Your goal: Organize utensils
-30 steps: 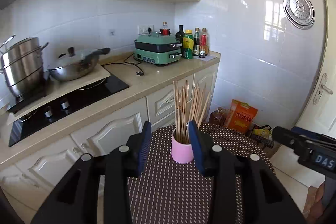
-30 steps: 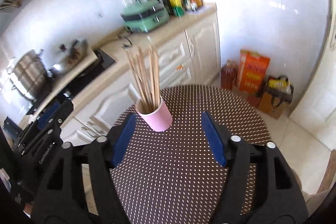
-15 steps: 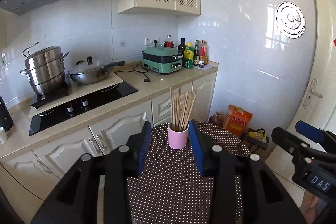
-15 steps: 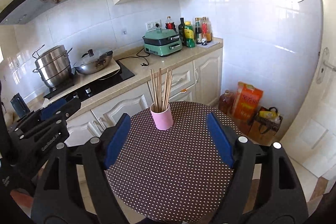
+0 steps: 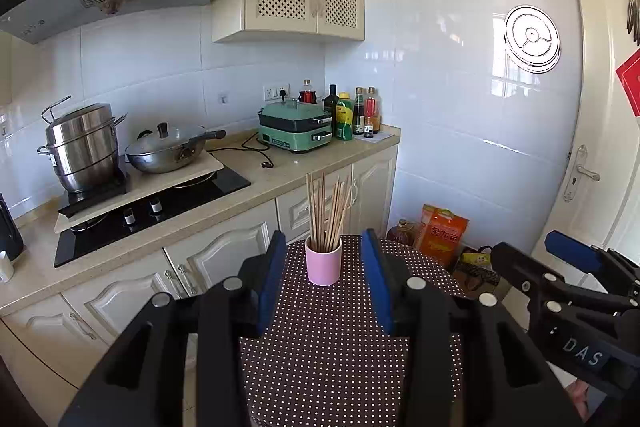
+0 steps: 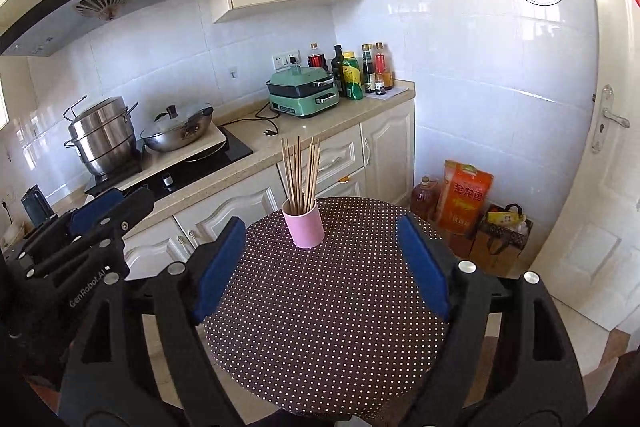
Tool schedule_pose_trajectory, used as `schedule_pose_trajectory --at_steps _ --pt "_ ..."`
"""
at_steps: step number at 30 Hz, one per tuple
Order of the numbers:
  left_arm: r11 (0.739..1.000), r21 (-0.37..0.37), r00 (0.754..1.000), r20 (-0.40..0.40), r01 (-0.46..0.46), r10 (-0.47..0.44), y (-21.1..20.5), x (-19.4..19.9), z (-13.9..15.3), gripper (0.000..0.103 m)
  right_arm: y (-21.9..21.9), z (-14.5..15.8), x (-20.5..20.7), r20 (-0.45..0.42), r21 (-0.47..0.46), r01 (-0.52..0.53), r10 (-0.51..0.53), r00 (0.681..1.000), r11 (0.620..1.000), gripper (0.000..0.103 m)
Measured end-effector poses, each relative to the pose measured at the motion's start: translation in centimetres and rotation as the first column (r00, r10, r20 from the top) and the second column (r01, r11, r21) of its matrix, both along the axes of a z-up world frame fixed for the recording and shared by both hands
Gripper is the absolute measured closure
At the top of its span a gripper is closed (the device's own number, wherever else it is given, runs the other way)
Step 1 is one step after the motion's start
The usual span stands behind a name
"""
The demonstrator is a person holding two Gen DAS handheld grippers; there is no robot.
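One pink cup of chopsticks faces us; our left gripper is empty, our right gripper is opening, nothing between.

Pink cup upright on far part of round dotted table; bundle of wooden chopsticks standing in it, tips fanned upward.

The round table wore a matt brown cloth dotted white. At its twelve o'clock stood a smooth pink cup of bare wooden chopsticks — beyond, glossy white wall tiles and polished steel pots.
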State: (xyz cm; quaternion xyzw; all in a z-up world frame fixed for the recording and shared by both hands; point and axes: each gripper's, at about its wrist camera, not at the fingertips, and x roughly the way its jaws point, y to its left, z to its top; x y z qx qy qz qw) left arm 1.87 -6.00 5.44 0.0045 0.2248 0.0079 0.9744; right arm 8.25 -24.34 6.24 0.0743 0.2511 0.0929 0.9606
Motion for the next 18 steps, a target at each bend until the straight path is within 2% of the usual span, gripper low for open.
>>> schedule_pose_trajectory --at_steps 9,18 --pt "1.000 -0.018 1.000 -0.001 -0.003 0.003 -0.3 -0.7 -0.2 0.060 0.2 0.1 -0.9 0.005 -0.006 -0.011 0.011 1.000 1.000 0.023" --pt "1.000 0.002 1.000 0.001 0.003 -0.003 -0.6 -1.1 -0.2 0.059 0.0 0.4 -1.5 0.010 0.008 -0.006 0.006 1.000 1.000 0.023"
